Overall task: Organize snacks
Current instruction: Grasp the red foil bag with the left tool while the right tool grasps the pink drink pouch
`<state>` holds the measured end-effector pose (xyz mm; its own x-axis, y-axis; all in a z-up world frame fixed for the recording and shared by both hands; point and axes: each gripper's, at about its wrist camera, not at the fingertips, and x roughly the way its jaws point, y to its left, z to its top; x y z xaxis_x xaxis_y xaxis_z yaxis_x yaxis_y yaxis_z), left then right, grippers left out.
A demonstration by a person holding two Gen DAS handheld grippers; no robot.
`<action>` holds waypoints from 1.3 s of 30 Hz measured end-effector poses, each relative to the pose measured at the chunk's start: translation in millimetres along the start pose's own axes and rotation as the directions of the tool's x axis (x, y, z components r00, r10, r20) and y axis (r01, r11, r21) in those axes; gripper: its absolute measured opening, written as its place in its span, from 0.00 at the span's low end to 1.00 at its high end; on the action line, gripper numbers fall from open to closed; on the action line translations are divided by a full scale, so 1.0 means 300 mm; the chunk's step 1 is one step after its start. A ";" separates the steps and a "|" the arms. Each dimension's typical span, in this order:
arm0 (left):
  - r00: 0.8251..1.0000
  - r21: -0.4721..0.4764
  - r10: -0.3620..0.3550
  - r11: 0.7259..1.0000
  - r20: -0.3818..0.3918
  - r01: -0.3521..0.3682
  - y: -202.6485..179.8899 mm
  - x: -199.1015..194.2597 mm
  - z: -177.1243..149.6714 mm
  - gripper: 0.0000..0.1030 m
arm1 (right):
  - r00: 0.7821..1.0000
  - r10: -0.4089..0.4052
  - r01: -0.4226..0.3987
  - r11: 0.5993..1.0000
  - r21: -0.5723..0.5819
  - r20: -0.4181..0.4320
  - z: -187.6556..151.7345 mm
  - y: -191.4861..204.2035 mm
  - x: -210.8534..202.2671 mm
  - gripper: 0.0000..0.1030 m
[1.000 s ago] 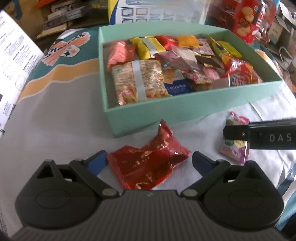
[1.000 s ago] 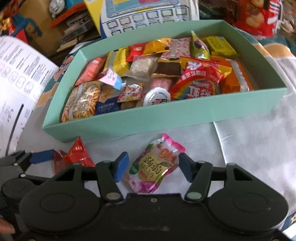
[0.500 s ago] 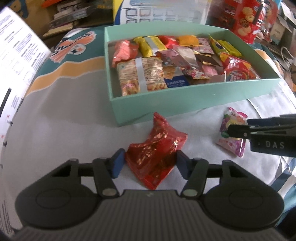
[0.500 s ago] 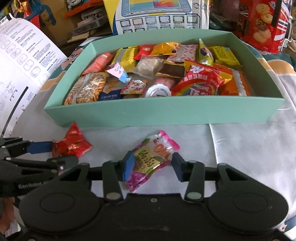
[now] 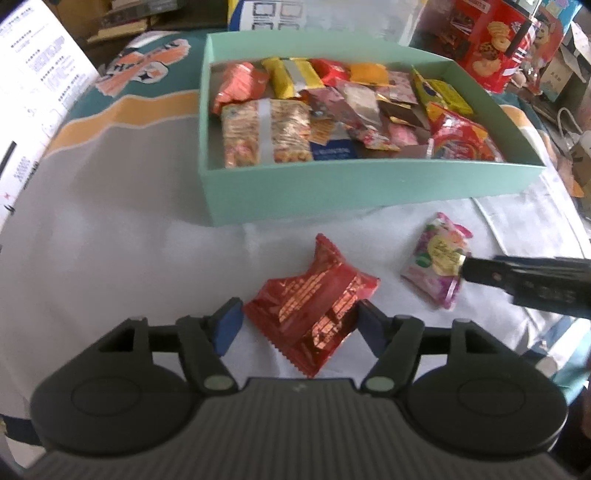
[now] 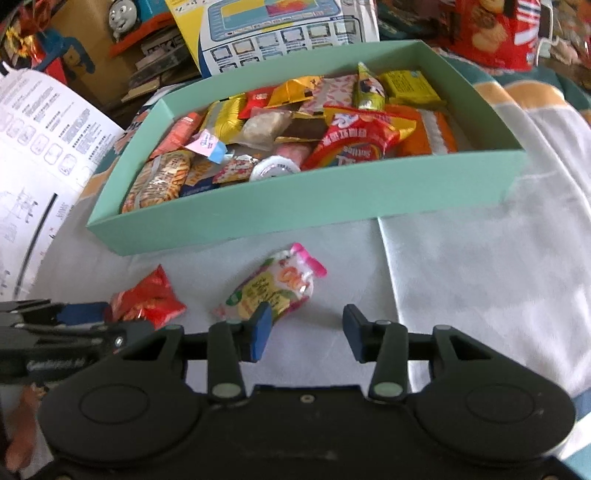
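A mint-green box full of several snack packets stands on the pale cloth. In front of it lie a red foil packet and a pink-and-green candy packet. My left gripper is open, its blue pads on either side of the red packet's near end. My right gripper is open; the candy packet lies just beyond its left pad, not between the jaws. The right gripper also shows in the left wrist view, beside the candy packet.
A white instruction sheet lies at the left. A toy box and a red biscuit tin stand behind the green box. Pale cloth extends to the right of the candy packet.
Both grippers have pulled back and risen a little. The right gripper has shifted right, so the candy packet is now off its left pad. The left jaws have closed in beside the red packet.
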<state>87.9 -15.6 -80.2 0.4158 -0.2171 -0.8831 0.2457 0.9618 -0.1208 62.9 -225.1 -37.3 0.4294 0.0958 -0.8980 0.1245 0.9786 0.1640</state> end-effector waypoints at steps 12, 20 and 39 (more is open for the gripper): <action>1.000 -0.016 -0.006 1.000 0.020 0.006 0.043 0.000 -0.008 0.73 | 1.000 0.008 -0.009 0.998 -0.065 -0.020 0.068 0.137 0.088 0.43; 0.999 0.058 0.020 0.998 0.029 -0.022 0.038 0.015 -0.003 0.75 | 0.996 -0.080 0.086 0.966 -0.245 0.033 0.038 0.257 0.135 0.53; 0.997 0.158 0.014 0.987 0.079 -0.026 -0.075 0.011 0.016 0.34 | 0.999 0.026 -0.022 0.994 -0.106 0.038 0.034 0.067 -0.018 0.23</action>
<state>88.1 -38.6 -78.3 0.4869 -0.2166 -0.8462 0.3703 0.9286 -0.0245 72.2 -207.7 -25.0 0.4666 0.1143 -0.8770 0.0199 0.9900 0.1396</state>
